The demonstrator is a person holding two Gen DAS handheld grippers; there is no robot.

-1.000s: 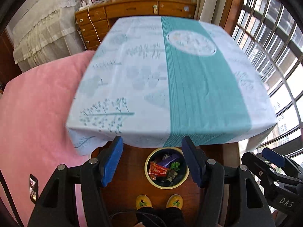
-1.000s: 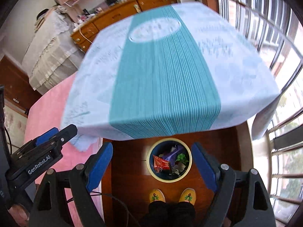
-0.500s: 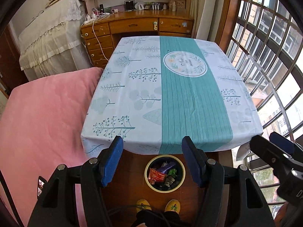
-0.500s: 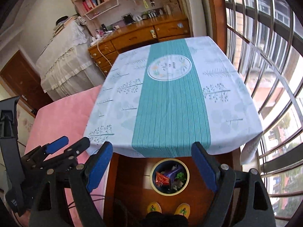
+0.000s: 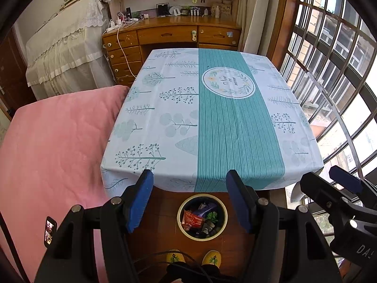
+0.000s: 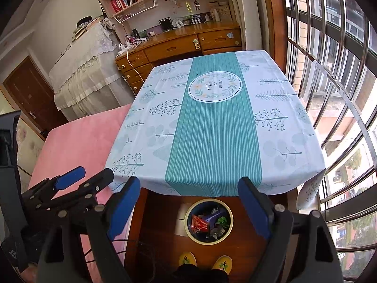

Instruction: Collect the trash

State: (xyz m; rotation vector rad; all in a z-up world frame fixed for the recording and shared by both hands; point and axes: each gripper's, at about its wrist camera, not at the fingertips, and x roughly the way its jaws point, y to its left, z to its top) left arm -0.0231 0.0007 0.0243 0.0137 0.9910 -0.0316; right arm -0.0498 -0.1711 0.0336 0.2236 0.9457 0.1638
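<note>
Both sets of jaws stand spread with nothing between the pads. My left gripper (image 5: 189, 199) and right gripper (image 6: 188, 208) hang side by side above the floor, each angled down past the near edge of the table.

The task's things, so far as I can see them, lie in the round bin (image 6: 188, 232) on the wooden floor, directly below, just in front of my yellow slippers (image 5: 173, 257). Inside: a red snack wrapper (image 5: 192, 220), a purple wrapper (image 5: 207, 207), something green (image 6: 222, 221) and darker scraps I cannot identify.

The tablecloth (image 5: 165, 108) shows no loose litter in either view; collection looks finished, in my judgement.

Handling: the wrappers should be light, crinkly and slippery. I would pinch a crumpled fold, never a flat face. The bin itself I would take by its rim.
</note>
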